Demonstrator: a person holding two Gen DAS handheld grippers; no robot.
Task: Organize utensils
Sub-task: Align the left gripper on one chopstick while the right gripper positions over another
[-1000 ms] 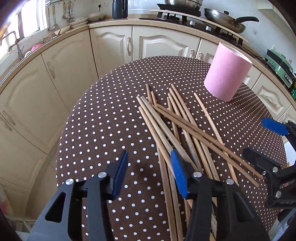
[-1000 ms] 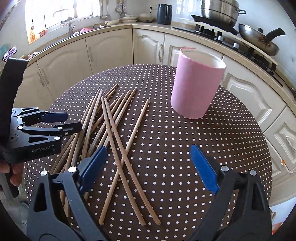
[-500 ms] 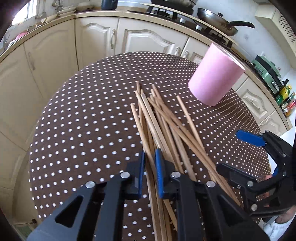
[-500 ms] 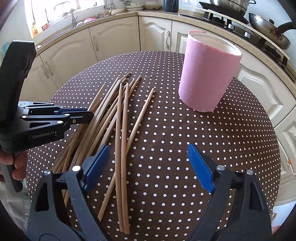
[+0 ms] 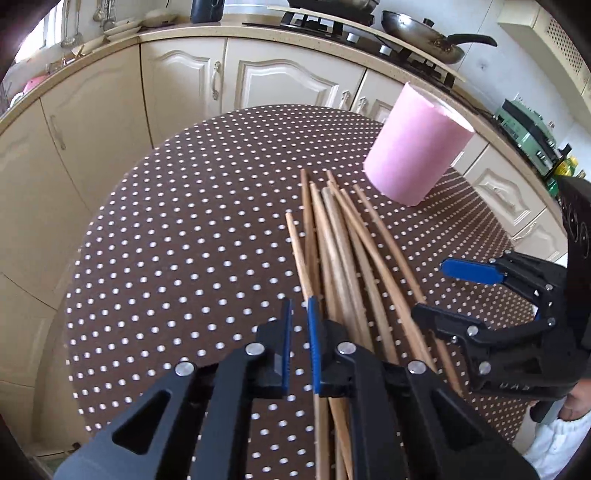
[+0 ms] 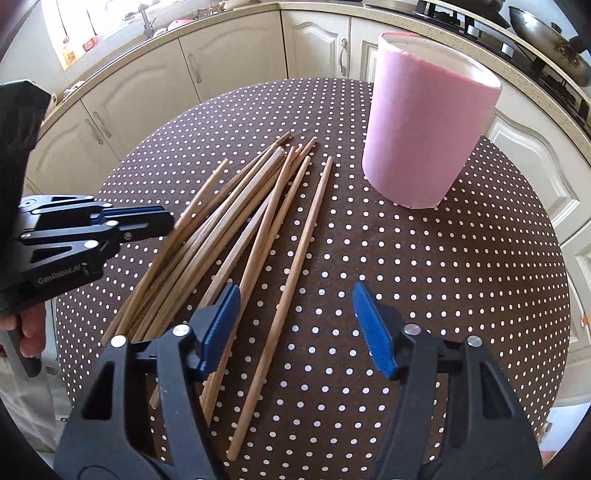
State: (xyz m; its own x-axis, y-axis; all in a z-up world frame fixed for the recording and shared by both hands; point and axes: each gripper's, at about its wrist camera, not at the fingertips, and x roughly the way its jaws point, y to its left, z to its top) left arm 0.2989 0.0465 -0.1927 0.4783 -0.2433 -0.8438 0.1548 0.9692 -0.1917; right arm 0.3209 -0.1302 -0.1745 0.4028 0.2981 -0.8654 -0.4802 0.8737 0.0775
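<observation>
— What do my fingers (image 6: 221, 325) look like?
— Matt black plastic, with ribbed blue pads and shiny metal rivets.
— The chopsticks (image 6: 258, 206)?
— Bare, smooth wood.
— And the desk (image 6: 443, 266)?
— A dotted brown cloth covers it; the pink cup (image 6: 424, 122) looks matt.

Round table (image 6: 424, 277), brown white-dotted cloth; wooden chopsticks (image 6: 236, 221) scattered on it; pink cylinder holder (image 6: 428, 133) upright nearby.

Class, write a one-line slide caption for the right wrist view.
Open right gripper straddles one chopstick on the dotted table, pink holder beyond.

Home kitchen: cabinets (image 5: 184, 92), stove (image 5: 369, 33), pan (image 5: 424, 29).
</observation>
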